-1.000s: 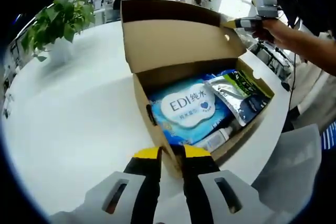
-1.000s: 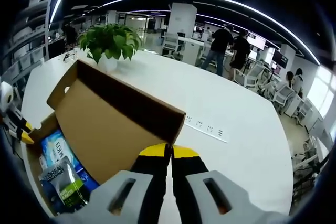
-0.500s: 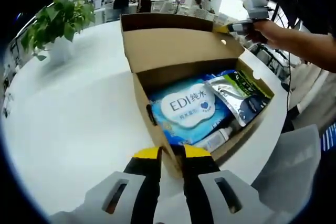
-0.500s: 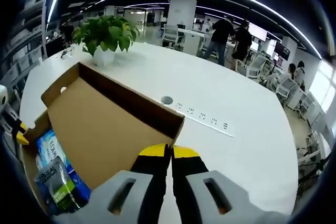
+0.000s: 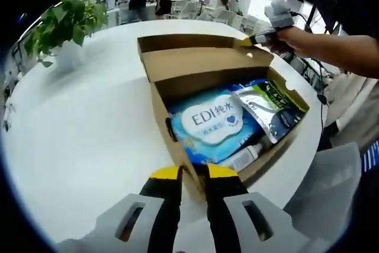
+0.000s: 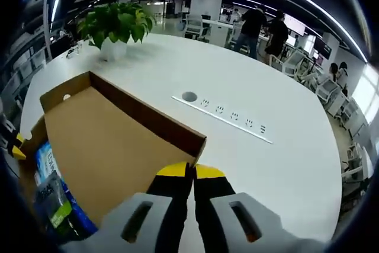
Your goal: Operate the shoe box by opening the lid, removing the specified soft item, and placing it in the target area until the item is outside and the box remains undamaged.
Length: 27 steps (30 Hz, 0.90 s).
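Shoe box [image 5: 177,146] open on the white desk [image 5: 83,140].
Left gripper [image 5: 192,173] pinches the box's front wall; right gripper [image 6: 190,171] clamps the lid [image 6: 106,146] corner, folded back.

Shoe box [image 5: 177,128]: brown cardboard, centre of frame, on white worktop [image 5: 89,134]; lid [image 5: 201,57] was folded back toward the upper centre. Left tool [image 5: 192,179], bottom centre, was clamped on the box's near wall. Contents: blue-and-white wipes pack [image 5: 213,124] marked "EDI", silver-green pouch [image 5: 269,108] to its right, small tube [image 5: 243,158] at lower right. Right tool [image 5: 256,39], upper right, gripped the lid's corner. Potted plant [image 5: 62,25] at upper left.
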Available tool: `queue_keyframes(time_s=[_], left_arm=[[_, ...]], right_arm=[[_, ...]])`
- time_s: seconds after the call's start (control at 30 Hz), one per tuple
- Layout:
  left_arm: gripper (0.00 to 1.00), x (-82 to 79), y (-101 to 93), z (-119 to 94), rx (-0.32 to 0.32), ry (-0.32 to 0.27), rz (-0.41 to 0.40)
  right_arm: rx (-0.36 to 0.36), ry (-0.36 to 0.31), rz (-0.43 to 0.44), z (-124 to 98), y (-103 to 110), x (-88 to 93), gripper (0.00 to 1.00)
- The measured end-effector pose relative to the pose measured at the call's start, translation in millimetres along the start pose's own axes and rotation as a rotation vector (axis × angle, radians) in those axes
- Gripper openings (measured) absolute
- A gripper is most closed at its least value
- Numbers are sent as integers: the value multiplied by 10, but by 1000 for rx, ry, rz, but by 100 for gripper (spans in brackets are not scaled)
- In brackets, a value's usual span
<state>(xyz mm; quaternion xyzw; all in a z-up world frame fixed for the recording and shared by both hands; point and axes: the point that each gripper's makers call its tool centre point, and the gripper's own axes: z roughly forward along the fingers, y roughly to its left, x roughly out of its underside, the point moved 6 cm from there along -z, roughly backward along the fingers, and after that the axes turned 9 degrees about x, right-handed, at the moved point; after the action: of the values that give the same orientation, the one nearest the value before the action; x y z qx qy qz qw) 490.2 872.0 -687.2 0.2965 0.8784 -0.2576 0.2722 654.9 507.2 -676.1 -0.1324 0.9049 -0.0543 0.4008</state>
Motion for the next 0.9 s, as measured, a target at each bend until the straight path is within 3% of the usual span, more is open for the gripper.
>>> queue_keyframes(time_s=[0.47, 0.9], left_arm=[[12, -1, 2, 1, -2, -3, -6], [14, -12, 3, -10, -8, -11, -9]], right_arm=[[-29, 76, -8, 122, 21, 113, 1], [-18, -3, 40, -120, -42, 123, 15]])
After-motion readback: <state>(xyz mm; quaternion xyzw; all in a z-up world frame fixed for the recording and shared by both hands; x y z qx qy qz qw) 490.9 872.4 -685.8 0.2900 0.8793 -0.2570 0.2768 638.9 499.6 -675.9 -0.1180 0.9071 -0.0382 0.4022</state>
